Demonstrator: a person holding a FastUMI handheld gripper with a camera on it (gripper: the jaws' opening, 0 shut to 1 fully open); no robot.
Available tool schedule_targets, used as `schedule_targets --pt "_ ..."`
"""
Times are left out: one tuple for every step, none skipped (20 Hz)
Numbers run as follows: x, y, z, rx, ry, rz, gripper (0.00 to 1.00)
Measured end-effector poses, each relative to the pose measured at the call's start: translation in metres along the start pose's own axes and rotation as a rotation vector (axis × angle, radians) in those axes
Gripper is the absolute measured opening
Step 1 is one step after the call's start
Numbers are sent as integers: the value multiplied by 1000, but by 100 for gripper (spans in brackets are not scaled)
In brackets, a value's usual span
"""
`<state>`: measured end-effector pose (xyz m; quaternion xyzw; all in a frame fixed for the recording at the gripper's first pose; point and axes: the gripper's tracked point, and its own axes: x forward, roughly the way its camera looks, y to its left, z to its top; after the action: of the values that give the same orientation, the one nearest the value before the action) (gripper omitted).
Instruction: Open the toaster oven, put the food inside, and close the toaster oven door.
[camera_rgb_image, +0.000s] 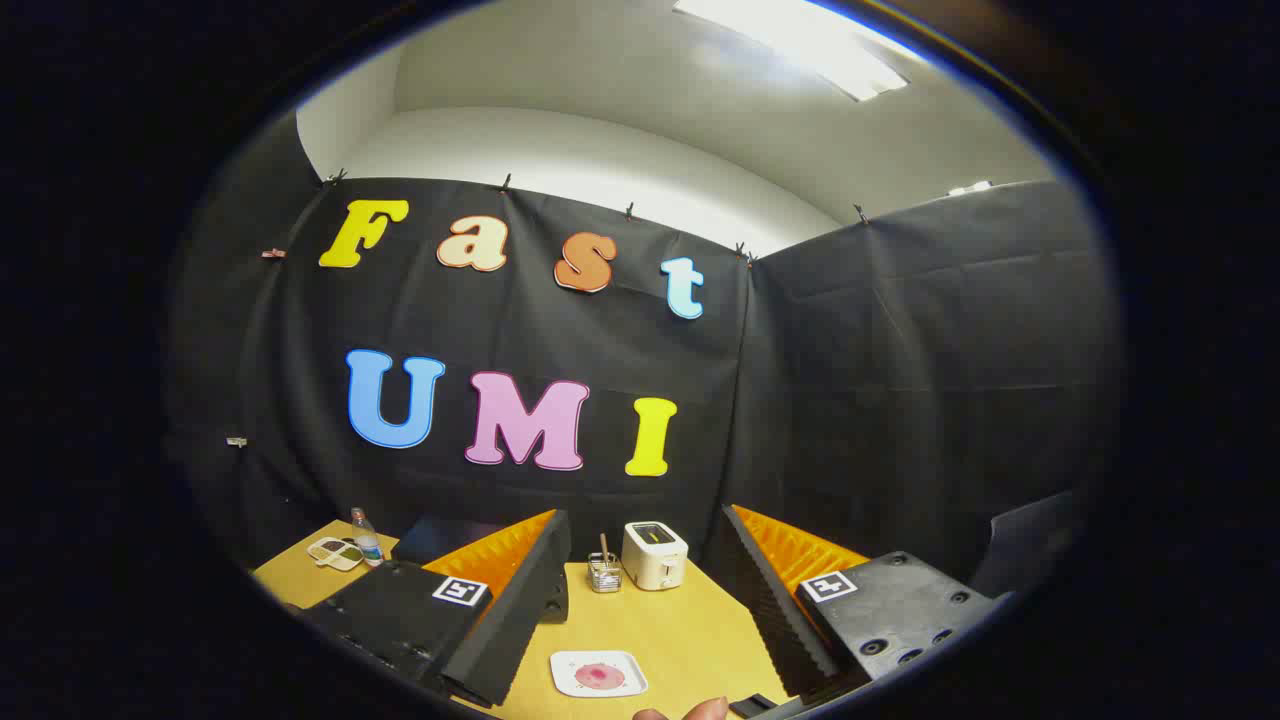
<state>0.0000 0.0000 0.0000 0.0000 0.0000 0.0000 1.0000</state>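
Observation:
My gripper (643, 530) is open wide and held above a yellow table (690, 630), with nothing between its fingers. Between the fingers and close in, a white square plate (598, 674) lies on the table with a round pink piece of food on it. Beyond the plate, just ahead of the fingertips, a small white toaster (655, 554) stands against the black cloth wall. A dark box-shaped thing (440, 535) sits behind the left finger, mostly hidden; I cannot tell whether it is the toaster oven.
A small glass holder (604, 572) with sticks stands just left of the white toaster. Past the left finger, a small bottle (366, 538) and a pale dish (335, 552) sit near the table's far left corner. A person's fingertip (700, 710) shows below the plate.

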Motion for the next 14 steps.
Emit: schedule_targets --pt "-2 2 0 1 -1 5 97" --pt "-2 3 2 0 -3 8 97" --pt "-2 4 3 -3 -5 12 97" --pt "-1 5 3 -7 -6 14 97" --pt "-1 8 3 -6 -3 22 97" --pt "0 9 3 -5 -3 26 97" --pt "0 10 4 -7 -3 29 97" --pt "1 10 4 -9 -5 31 97" --pt "2 12 3 -10 -3 32 97" --pt "3 13 1 -9 0 35 97" --pt "3 14 0 -8 3 36 97" --pt "4 14 0 -7 5 35 97" --pt "4 14 0 -7 6 37 97" --pt "5 14 -1 -9 7 36 97"
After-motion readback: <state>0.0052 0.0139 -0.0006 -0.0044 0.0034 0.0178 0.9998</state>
